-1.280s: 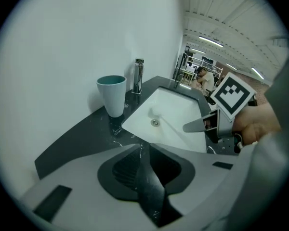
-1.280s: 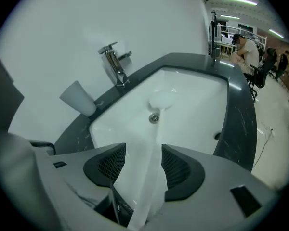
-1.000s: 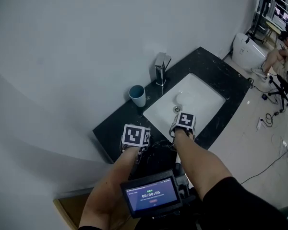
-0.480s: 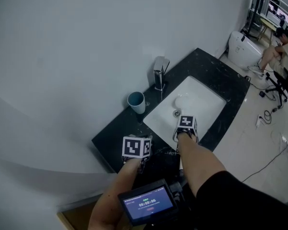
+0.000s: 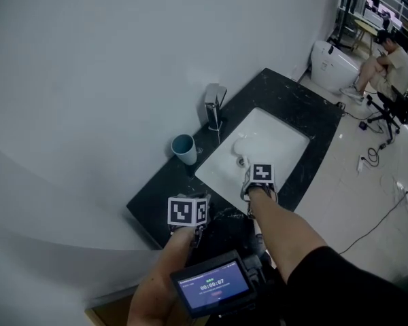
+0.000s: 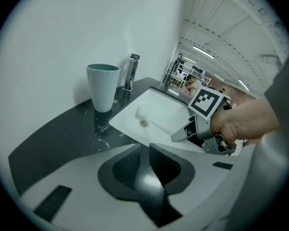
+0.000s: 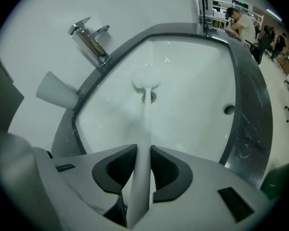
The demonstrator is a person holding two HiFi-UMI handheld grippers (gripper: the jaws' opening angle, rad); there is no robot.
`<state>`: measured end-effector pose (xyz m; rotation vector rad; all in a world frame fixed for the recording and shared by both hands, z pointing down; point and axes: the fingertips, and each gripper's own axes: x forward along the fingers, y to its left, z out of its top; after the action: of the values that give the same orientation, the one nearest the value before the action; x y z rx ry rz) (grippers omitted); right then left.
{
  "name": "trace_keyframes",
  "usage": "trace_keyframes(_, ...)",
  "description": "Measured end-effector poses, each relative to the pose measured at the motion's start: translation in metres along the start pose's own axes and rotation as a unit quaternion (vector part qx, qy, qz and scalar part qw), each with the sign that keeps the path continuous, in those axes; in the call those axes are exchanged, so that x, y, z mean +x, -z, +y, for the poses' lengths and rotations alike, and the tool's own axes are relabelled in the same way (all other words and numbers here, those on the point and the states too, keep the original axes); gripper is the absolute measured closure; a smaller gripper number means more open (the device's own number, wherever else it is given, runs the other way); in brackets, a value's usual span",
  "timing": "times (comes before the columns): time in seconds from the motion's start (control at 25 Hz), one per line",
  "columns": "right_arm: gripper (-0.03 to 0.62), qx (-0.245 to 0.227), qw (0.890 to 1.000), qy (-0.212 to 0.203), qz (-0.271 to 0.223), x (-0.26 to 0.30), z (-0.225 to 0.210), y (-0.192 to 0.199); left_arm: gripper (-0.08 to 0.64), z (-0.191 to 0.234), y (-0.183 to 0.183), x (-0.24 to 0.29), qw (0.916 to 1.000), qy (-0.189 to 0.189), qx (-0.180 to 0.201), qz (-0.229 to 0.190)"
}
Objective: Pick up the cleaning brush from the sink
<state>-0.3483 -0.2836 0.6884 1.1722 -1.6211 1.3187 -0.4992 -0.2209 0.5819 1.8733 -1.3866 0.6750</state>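
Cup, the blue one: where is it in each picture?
Head view: cup on the dark counter, lower left of the faucet.
Left gripper view: cup upper left, left of the faucet.
Right gripper view: cup at the left, below the faucet.
Shared landmark: the faucet.

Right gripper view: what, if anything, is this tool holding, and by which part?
The right tool, its jaws having just closed, grips the cleaning brush by its white handle.

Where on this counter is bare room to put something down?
Free: the counter beyond the sink's far end, and between the cup and its near edge. Crowded: cup and tap by the wall; the brush lies in the sink.
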Motion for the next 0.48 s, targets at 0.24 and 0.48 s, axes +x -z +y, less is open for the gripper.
trace_keyframes(0.24,0.508,-0.002,0.996,-0.082,-0.043,-0.046,-0.004,0.007,0.491,-0.037,-0.008,-0.009,0.9989,0.023,0.015,-0.037)
trace_keyframes(0.48,0.508,-0.068,0.979,-0.167,-0.091,-0.093,-0.015,0.005,0.491,-0.075,-0.015,-0.021,0.9967,0.015,0.005,-0.08)
